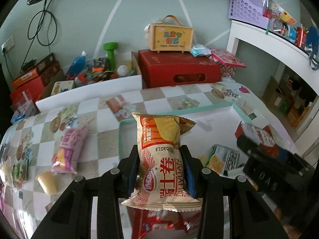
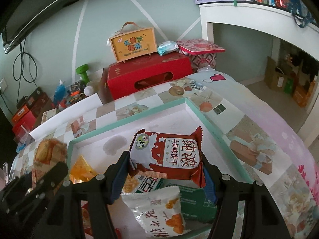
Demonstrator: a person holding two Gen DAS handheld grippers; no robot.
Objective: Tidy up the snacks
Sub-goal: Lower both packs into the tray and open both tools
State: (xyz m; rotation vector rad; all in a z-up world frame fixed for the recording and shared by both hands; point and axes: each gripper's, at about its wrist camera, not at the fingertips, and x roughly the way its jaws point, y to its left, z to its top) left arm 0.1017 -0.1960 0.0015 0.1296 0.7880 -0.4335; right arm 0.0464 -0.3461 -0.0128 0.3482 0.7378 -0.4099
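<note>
Two grippers show: the left gripper [image 1: 160, 171] clamps one beige snack bag [image 1: 159, 159], and the right gripper [image 2: 165, 171] clamps one red biscuit packet [image 2: 169, 155].

One shallow box with a teal rim [image 2: 207, 119] lies on the tabletop [image 2: 259, 119]. Four packets lie loose inside it: one orange packet [image 2: 81, 169], one green-and-white packet [image 2: 143, 183], one white packet [image 2: 159, 209] and one dark green packet [image 2: 195, 203].

On the tabletop to the left of the box there is one pink packet [image 1: 68, 149] and one pale yellow cup [image 1: 46, 182].

At the far side stand one large red box [image 1: 179, 67], one small yellow box with a handle [image 1: 170, 34] on top of it, one green dumbbell [image 1: 110, 53] and one wipes pack [image 1: 199, 50].
</note>
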